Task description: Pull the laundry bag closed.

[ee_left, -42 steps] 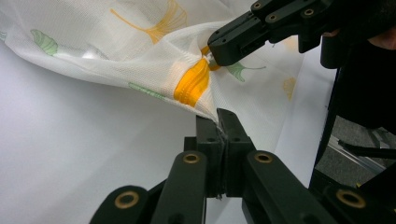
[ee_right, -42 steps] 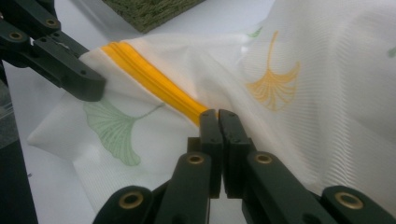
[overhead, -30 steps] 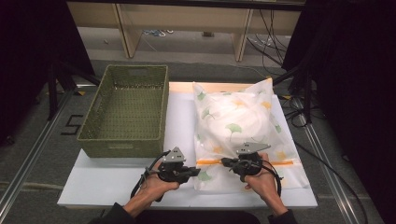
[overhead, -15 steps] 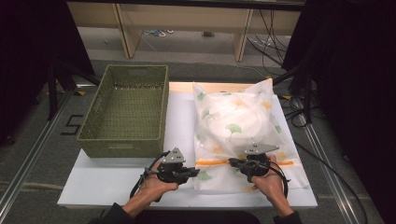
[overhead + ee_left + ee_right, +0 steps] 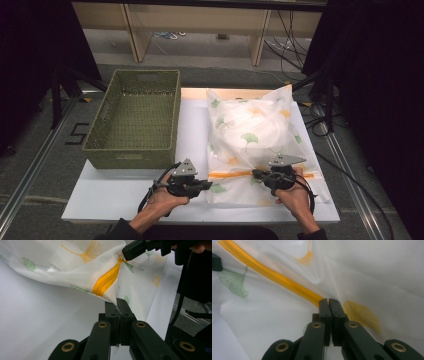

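The white desk (image 5: 125, 200) carries two big things: a green woven basket (image 5: 135, 122) on its left half, with nothing to be seen in it, and just beside it on the right a plump white mesh bag (image 5: 250, 130) printed with ginkgo leaves, lying flat with something bulky inside. Across the bag's near end runs an orange zipper (image 5: 230, 174).

Both hands work at that zipper. The left claw (image 5: 117, 305) is pressed together on the bag's fabric at the zipper's end, holding the corner taut and slightly lifted off the desk. The right claw (image 5: 329, 305) is likewise closed, its tips sitting right on the zipper line, apparently pinching the slider or pull, though the pull itself is too small to make out.

My guess is the zipper is being drawn along: the stretch between the claws looks shut, but I cannot tell which way it is travelling. The basket waits untouched, so the bag's move there seems yet to come.
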Available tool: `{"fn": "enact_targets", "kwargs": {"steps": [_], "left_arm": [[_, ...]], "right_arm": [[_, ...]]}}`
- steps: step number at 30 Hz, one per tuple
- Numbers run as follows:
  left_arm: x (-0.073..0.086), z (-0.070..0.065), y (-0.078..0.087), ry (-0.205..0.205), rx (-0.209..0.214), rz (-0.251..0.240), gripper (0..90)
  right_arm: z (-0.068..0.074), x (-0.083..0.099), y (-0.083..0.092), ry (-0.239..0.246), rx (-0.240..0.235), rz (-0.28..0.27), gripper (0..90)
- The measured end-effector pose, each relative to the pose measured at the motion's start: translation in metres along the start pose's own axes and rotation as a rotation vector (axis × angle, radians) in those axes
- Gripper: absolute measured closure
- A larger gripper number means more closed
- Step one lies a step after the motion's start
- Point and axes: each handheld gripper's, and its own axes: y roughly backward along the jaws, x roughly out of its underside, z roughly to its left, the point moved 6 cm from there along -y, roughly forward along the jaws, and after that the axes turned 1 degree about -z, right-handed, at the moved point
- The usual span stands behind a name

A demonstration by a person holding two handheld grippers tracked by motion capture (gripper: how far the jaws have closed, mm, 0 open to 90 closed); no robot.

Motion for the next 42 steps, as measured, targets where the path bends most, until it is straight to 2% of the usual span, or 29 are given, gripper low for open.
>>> {"fn": "enact_targets", "kwargs": {"steps": [1,2,3,5,6,9,10,11,12,15,16,17,18,19,20,21,23,24,25,26,28,29,31,33,35,37,38,41,42], "left_arm": [[0.000,0.000,0.000,0.002,-0.004,-0.004,87.8],[0.000,0.000,0.001,0.000,-0.003,-0.003,87.8],[0.000,0.000,0.001,0.002,-0.004,-0.003,87.8],[0.000,0.000,0.001,0.000,-0.004,-0.008,87.7],[0.000,0.000,0.001,0.001,-0.004,-0.007,87.8],[0.001,0.000,0.002,-0.002,-0.012,-0.004,87.8],[0.001,0.000,0.003,-0.001,-0.011,-0.003,87.8],[0.000,-0.001,0.002,0.009,-0.010,-0.013,87.8],[0.001,-0.001,0.003,-0.002,-0.011,-0.006,87.8],[0.001,-0.001,0.005,-0.001,-0.006,-0.004,87.8],[0.001,-0.001,0.006,-0.002,-0.006,-0.003,87.8],[0.001,0.000,0.006,-0.001,-0.012,-0.008,87.8],[0.001,-0.001,0.006,0.004,-0.013,-0.009,87.8],[0.001,0.000,0.006,0.006,-0.005,-0.011,87.8],[0.002,0.000,0.007,0.003,-0.005,-0.011,87.8],[0.002,0.000,0.008,0.000,-0.013,-0.008,87.8],[0.001,-0.001,0.008,0.011,-0.009,-0.017,87.9],[0.002,0.000,0.009,0.003,-0.008,-0.009,87.8],[0.002,0.000,0.009,0.003,-0.002,-0.006,87.8],[0.002,0.000,0.010,0.002,-0.002,-0.005,87.9],[0.002,0.000,0.010,0.010,-0.009,-0.016,87.8],[0.003,0.000,0.011,0.001,-0.010,-0.008,87.8],[0.003,0.000,0.011,0.001,-0.012,-0.006,87.8],[0.004,0.000,0.012,-0.001,-0.007,-0.005,87.9],[0.005,0.001,0.014,-0.007,-0.023,-0.003,87.9],[0.005,0.000,0.014,0.007,-0.013,-0.016,87.9],[0.005,0.001,0.015,0.003,-0.008,-0.003,87.9],[0.007,0.001,0.016,0.002,-0.014,-0.003,87.9],[0.007,0.000,0.016,0.004,-0.016,-0.007,87.9]], "right_arm": [[-0.001,0.001,0.002,-0.016,0.019,0.005,90.0],[0.000,0.002,0.003,-0.035,0.017,0.007,90.0],[-0.004,0.002,0.003,-0.013,0.021,-0.003,90.0],[-0.004,0.004,0.005,-0.038,0.032,0.004,90.0],[-0.006,0.004,0.005,-0.028,0.034,-0.001,90.0],[-0.007,0.005,0.008,-0.044,0.045,0.004,90.0],[-0.009,0.005,0.007,-0.029,0.039,-0.003,90.0],[-0.010,0.006,0.009,-0.031,0.046,-0.003,90.0],[-0.010,0.007,0.009,-0.038,0.049,0.000,90.0],[-0.014,0.009,0.011,-0.031,0.059,0.005,90.0],[-0.014,0.010,0.012,-0.045,0.059,0.009,90.0],[-0.017,0.011,0.012,-0.028,0.068,0.004,90.0],[-0.017,0.012,0.012,-0.046,0.054,-0.001,90.0],[-0.018,0.012,0.015,-0.053,0.073,0.004,90.0],[-0.020,0.013,0.016,-0.038,0.076,0.003,90.0],[-0.020,0.014,0.017,-0.061,0.078,0.006,90.0],[-0.024,0.017,0.018,-0.056,0.071,0.009,90.0],[-0.026,0.017,0.019,-0.052,0.080,0.002,90.0],[-0.026,0.018,0.021,-0.069,0.090,0.006,90.0],[-0.028,0.018,0.021,-0.056,0.093,-0.005,90.0],[-0.029,0.020,0.024,-0.063,0.087,0.005,90.0],[-0.030,0.021,0.024,-0.065,0.090,0.004,90.0],[-0.032,0.023,0.027,-0.078,0.121,0.007,90.0],[-0.034,0.025,0.028,-0.081,0.113,0.008,90.0],[-0.037,0.027,0.031,-0.094,0.131,0.002,90.0],[-0.040,0.028,0.034,-0.095,0.126,0.002,90.0],[-0.042,0.029,0.035,-0.088,0.125,0.001,90.0],[-0.046,0.032,0.040,-0.108,0.144,0.007,90.0],[-0.046,0.033,0.041,-0.112,0.136,0.010,90.0]]}}
